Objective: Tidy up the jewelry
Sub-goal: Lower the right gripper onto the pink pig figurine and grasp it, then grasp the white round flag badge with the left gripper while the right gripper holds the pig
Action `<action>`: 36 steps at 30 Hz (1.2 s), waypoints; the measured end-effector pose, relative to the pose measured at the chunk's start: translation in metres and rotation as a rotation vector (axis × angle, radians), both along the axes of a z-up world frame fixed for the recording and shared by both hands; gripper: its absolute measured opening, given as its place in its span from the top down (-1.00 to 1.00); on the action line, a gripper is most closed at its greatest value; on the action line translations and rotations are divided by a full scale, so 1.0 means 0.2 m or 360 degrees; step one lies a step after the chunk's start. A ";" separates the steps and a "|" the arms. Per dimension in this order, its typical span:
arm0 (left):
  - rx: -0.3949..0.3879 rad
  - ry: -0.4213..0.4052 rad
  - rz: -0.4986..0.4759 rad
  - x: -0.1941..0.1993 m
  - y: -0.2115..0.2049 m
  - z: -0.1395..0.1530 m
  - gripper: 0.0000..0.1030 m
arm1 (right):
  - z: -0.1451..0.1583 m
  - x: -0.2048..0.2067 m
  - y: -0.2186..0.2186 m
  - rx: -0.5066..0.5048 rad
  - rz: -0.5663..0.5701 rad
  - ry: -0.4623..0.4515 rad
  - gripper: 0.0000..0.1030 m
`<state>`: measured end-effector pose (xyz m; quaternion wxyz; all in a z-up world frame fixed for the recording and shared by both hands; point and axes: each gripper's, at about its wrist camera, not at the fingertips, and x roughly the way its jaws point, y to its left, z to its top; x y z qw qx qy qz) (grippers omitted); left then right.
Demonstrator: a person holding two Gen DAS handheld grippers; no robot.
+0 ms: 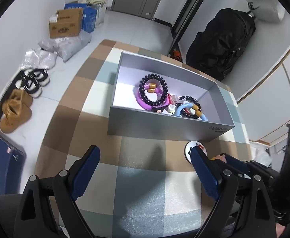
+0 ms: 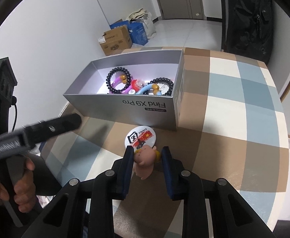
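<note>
A small pink figurine (image 2: 145, 164) lies on the checked cloth, and my right gripper (image 2: 147, 148) is shut on it, a pad pressing each side. Just beyond it lies a round white badge (image 2: 141, 136) with red print. Behind that stands an open grey box (image 2: 125, 109) holding a black bead bracelet (image 2: 110, 79), a purple bangle (image 2: 115, 84), a blue bangle (image 2: 146, 88) and other small pieces. In the left wrist view my left gripper (image 1: 144, 149) is open over bare cloth, in front of the box (image 1: 164, 125). The badge (image 1: 189, 148) and figurine (image 1: 221, 157) peek out behind its right finger.
The table's checked cloth (image 1: 141, 188) ends close to the box on its far side. On the floor are cardboard cartons (image 1: 65, 23), plastic bags and shoes (image 1: 16, 111). A black bag (image 1: 222, 45) leans on the wall. A hand (image 2: 24, 178) holds the left gripper's handle.
</note>
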<state>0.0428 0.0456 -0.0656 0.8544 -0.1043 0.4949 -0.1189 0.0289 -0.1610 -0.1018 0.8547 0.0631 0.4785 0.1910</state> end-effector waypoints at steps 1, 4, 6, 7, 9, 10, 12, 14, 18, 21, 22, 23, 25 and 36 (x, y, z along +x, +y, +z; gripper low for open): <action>0.0003 -0.0013 -0.0005 0.00 -0.01 0.01 -0.74 | 0.00 0.00 0.00 0.0003 -0.0002 -0.0003 0.48; 0.0024 -0.0042 -0.0027 -0.01 -0.05 0.03 -0.74 | 0.02 0.00 -0.03 0.0019 -0.0019 -0.0019 0.48; 0.0054 -0.0049 -0.0044 -0.01 -0.09 0.03 -0.74 | 0.03 -0.01 -0.05 0.0033 -0.0033 -0.0027 0.48; 0.0068 -0.0051 -0.0051 -0.01 -0.10 0.03 -0.74 | 0.04 -0.01 -0.07 0.0039 -0.0043 -0.0030 0.48; 0.0095 -0.0057 -0.0064 -0.01 -0.13 0.03 -0.74 | 0.04 -0.02 -0.09 0.0042 -0.0062 -0.0036 0.48; 0.0107 -0.0057 -0.0070 -0.01 -0.15 0.02 -0.74 | 0.05 -0.02 -0.11 0.0043 -0.0074 -0.0036 0.48; 0.0132 -0.0053 -0.0088 -0.01 -0.17 0.01 -0.74 | 0.05 -0.03 -0.16 0.0054 -0.0107 -0.0035 0.48; 0.0156 -0.0048 -0.0096 -0.02 -0.19 0.01 -0.74 | 0.06 -0.04 -0.20 0.0076 -0.0132 -0.0039 0.48; 0.0186 -0.0026 -0.0120 -0.03 -0.25 -0.01 -0.74 | 0.09 -0.06 -0.24 0.0105 -0.0152 -0.0066 0.48; 0.0210 -0.0012 -0.0142 -0.03 -0.30 -0.03 -0.74 | 0.12 -0.09 -0.27 0.0127 -0.0157 -0.0089 0.48; 0.0212 -0.0005 -0.0152 -0.02 -0.32 -0.04 -0.74 | 0.13 -0.09 -0.28 0.0134 -0.0159 -0.0096 0.48; 0.0216 -0.0002 -0.0159 -0.02 -0.34 -0.04 -0.74 | 0.13 -0.09 -0.29 0.0139 -0.0161 -0.0100 0.48; 0.0227 0.0004 -0.0172 -0.02 -0.36 -0.05 -0.74 | 0.14 -0.10 -0.30 0.0151 -0.0167 -0.0106 0.48; 0.0332 0.0039 -0.0155 -0.02 -0.43 -0.13 -0.74 | 0.18 -0.15 -0.39 0.0228 -0.0168 -0.0145 0.47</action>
